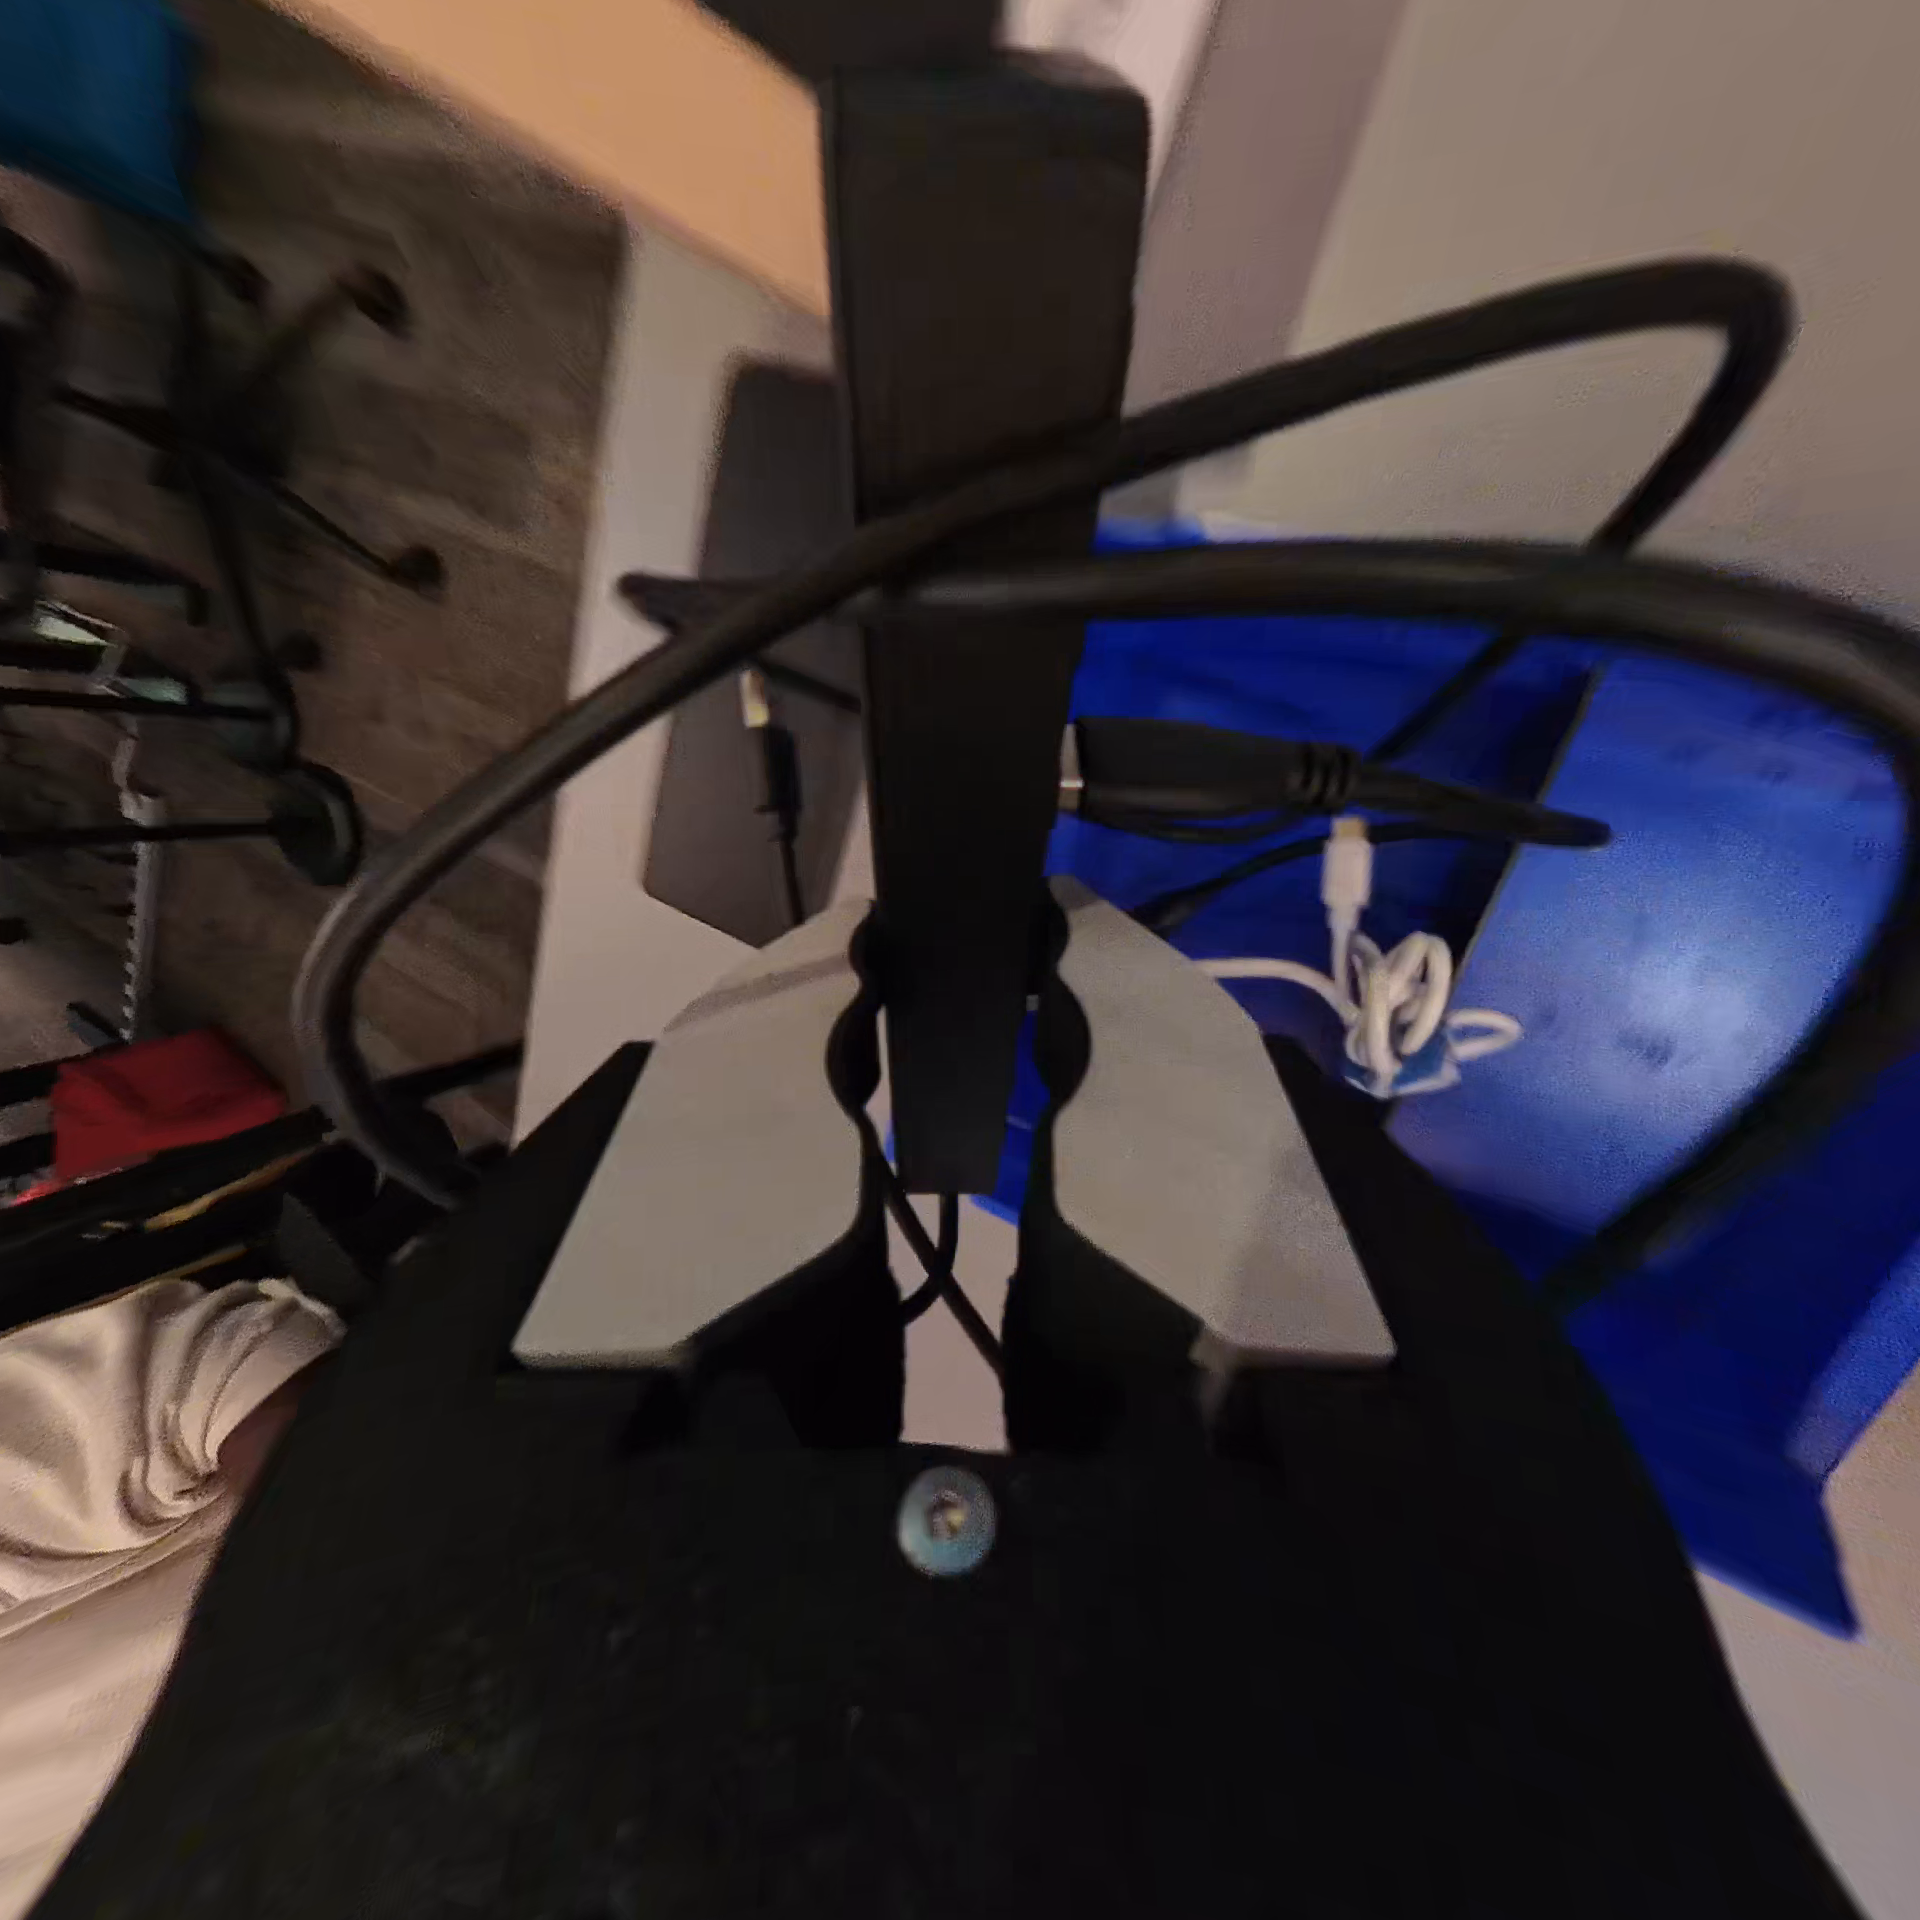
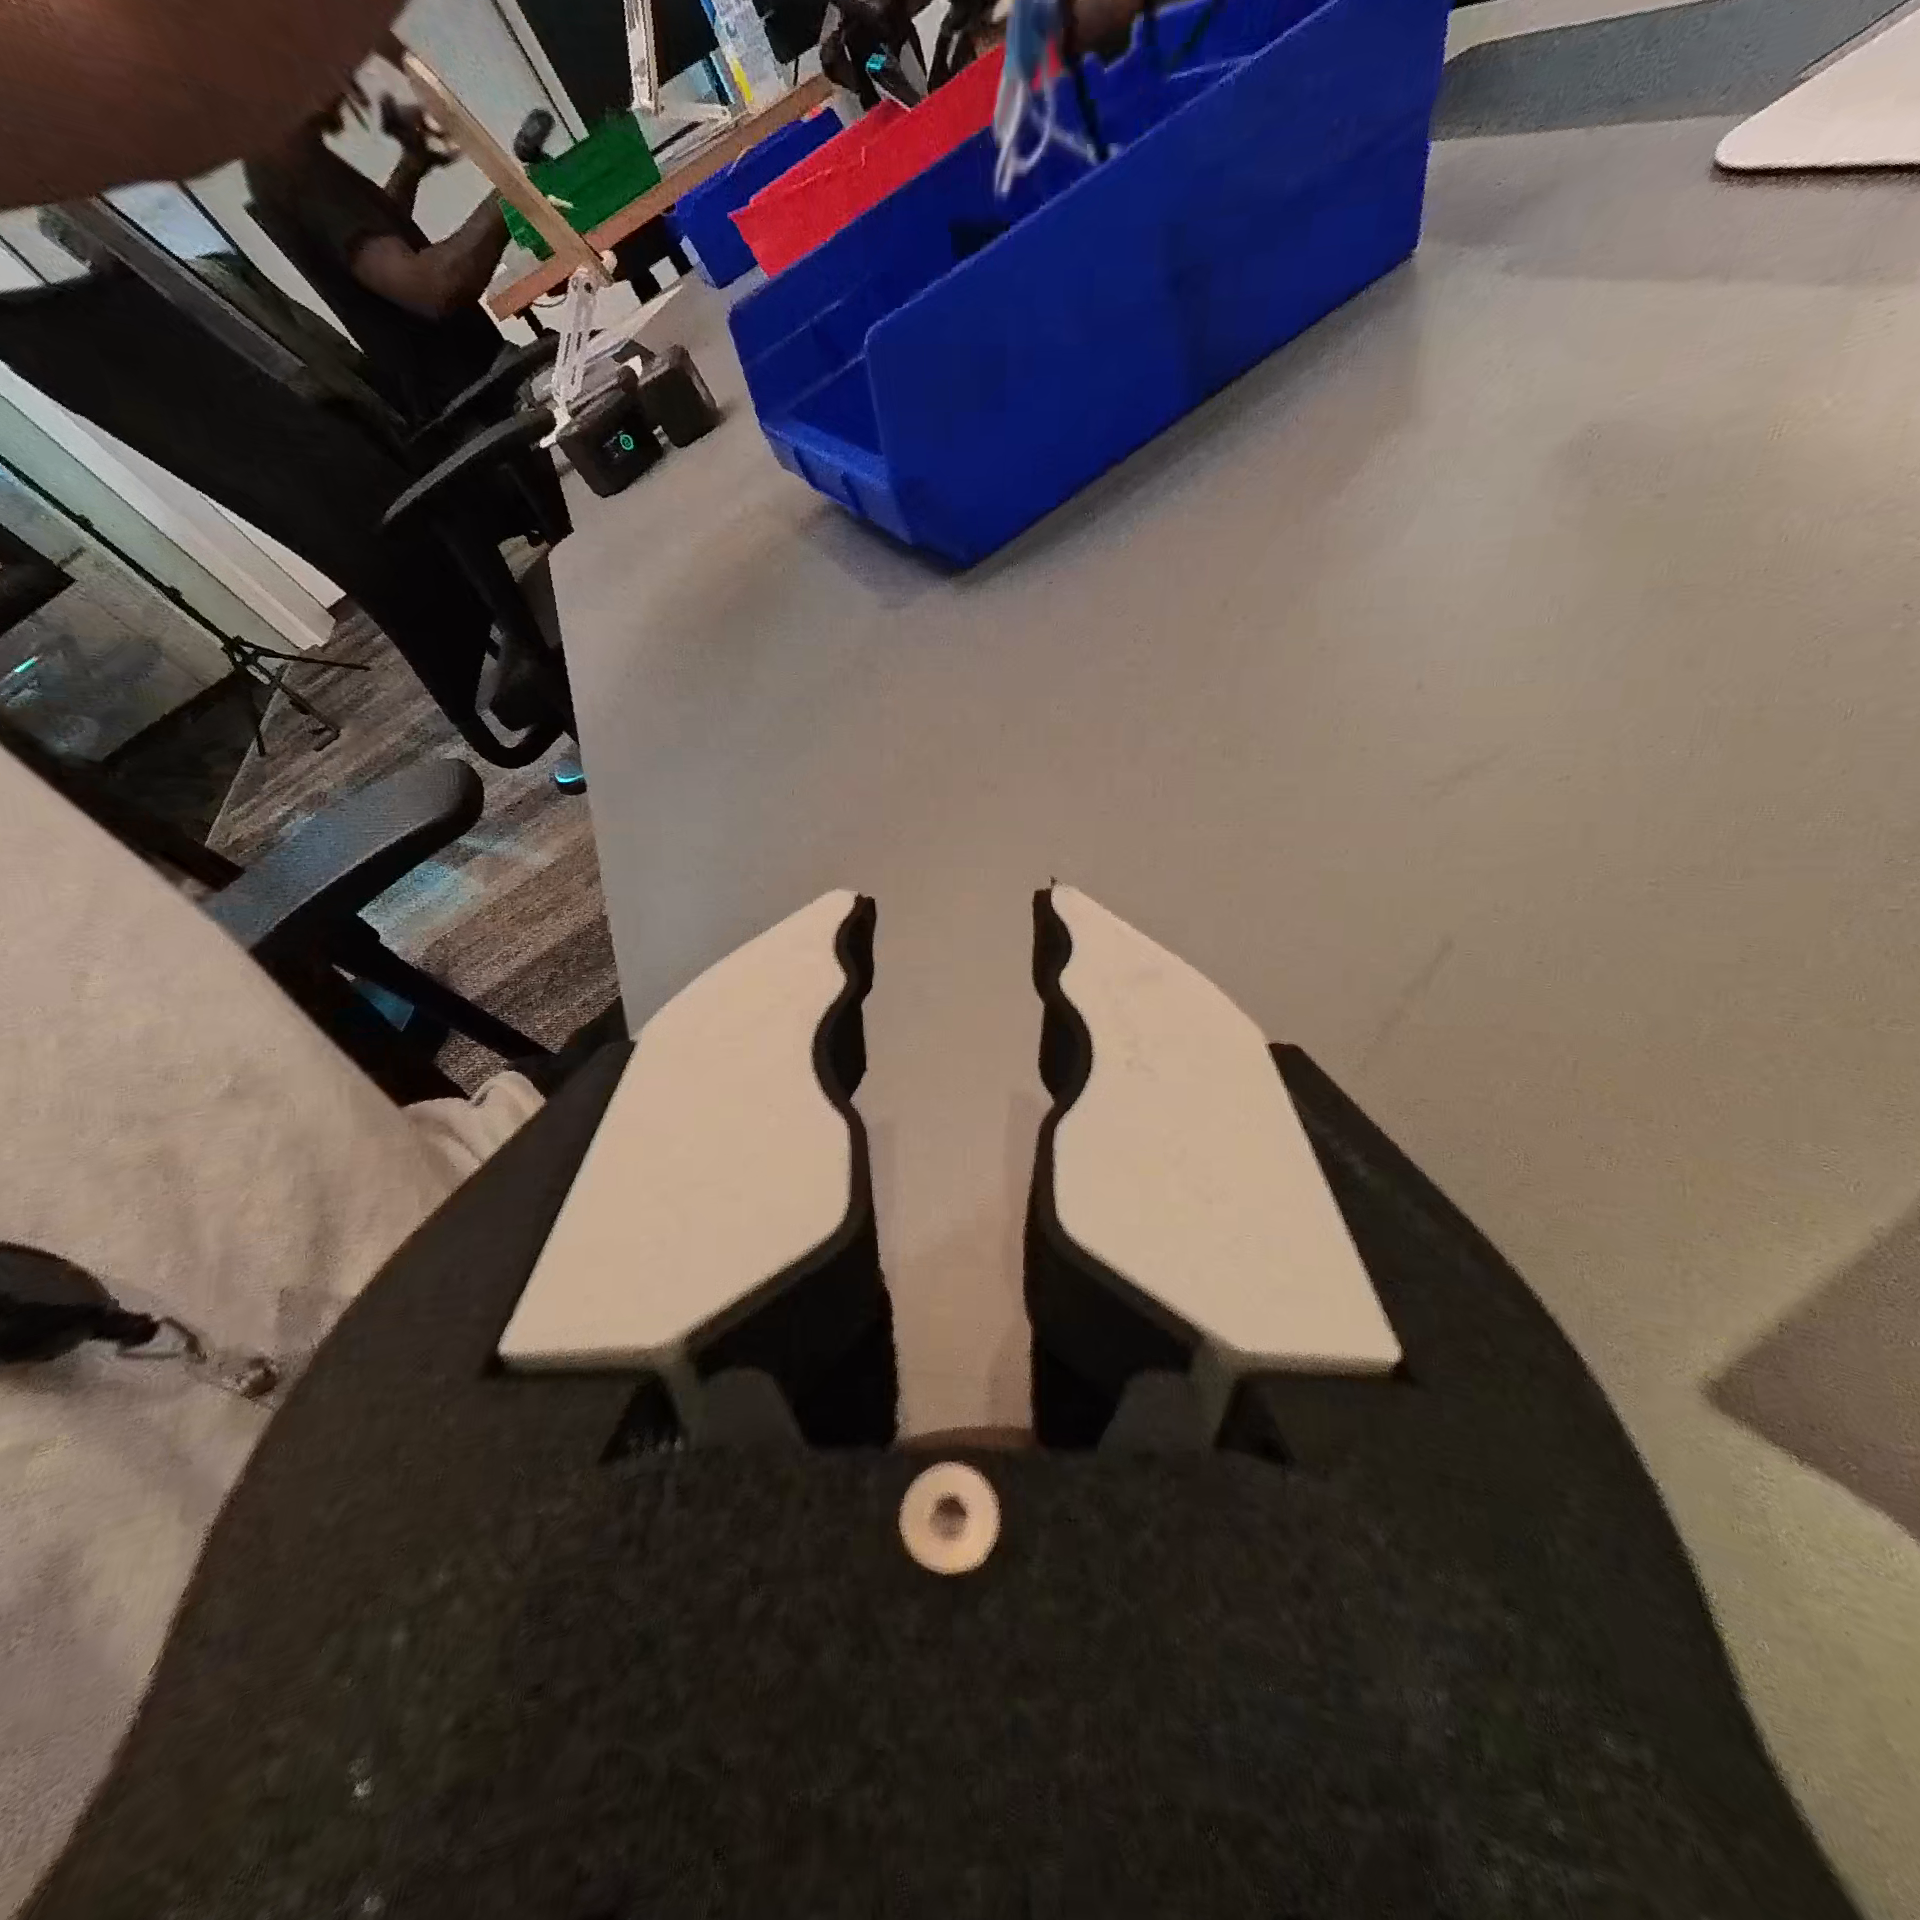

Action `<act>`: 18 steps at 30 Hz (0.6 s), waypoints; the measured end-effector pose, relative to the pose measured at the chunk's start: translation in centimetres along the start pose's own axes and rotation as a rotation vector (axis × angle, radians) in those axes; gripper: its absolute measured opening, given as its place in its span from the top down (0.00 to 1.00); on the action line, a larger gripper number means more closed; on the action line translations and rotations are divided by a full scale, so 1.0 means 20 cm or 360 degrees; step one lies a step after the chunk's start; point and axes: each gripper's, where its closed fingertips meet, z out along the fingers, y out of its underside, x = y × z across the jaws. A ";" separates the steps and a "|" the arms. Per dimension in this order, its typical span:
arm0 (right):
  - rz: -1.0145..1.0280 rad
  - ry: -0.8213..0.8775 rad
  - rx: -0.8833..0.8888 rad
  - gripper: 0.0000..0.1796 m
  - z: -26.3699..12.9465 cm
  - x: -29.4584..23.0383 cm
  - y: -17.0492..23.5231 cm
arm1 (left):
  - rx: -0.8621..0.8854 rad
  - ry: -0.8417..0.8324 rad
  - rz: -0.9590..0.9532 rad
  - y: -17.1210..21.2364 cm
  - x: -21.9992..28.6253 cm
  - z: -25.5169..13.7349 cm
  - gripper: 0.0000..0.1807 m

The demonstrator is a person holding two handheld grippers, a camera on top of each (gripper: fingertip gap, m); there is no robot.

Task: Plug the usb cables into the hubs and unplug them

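The black hub (image 1: 977, 644) stands clamped in your left tool (image 1: 958, 935), a black cable (image 1: 1195, 779) plugged into its right side, above the blue bin (image 1: 1683, 987). Your right tool (image 2: 954, 914) hangs narrowly parted, empty, over the grey tabletop (image 2: 1351, 779).

Looked like an open office or lab workroom: broad grey table (image 2: 1351, 727) bearing blue (image 2: 1091, 343) and red (image 2: 883, 177) plastic parts bins of cables, black office chairs (image 2: 478, 582) on wood-look flooring (image 2: 499, 914), a tripod (image 2: 270, 665), a person (image 2: 416, 260) seated at another desk.
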 end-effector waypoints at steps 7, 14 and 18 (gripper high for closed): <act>-0.0018 0.0036 -0.0002 0.84 -0.02 -0.02 0.01 | 0.0922 -0.0085 -0.0352 -0.63 -0.17 -0.80 0.86; -0.0064 0.0133 0.0149 0.84 -0.07 -0.02 -0.08 | 0.1180 0.0186 -0.0624 -1.04 0.38 -0.65 0.86; -0.0181 0.0192 0.0381 0.84 -0.09 -0.06 -0.29 | 0.1124 0.0396 -0.0854 -1.16 0.84 -0.20 0.86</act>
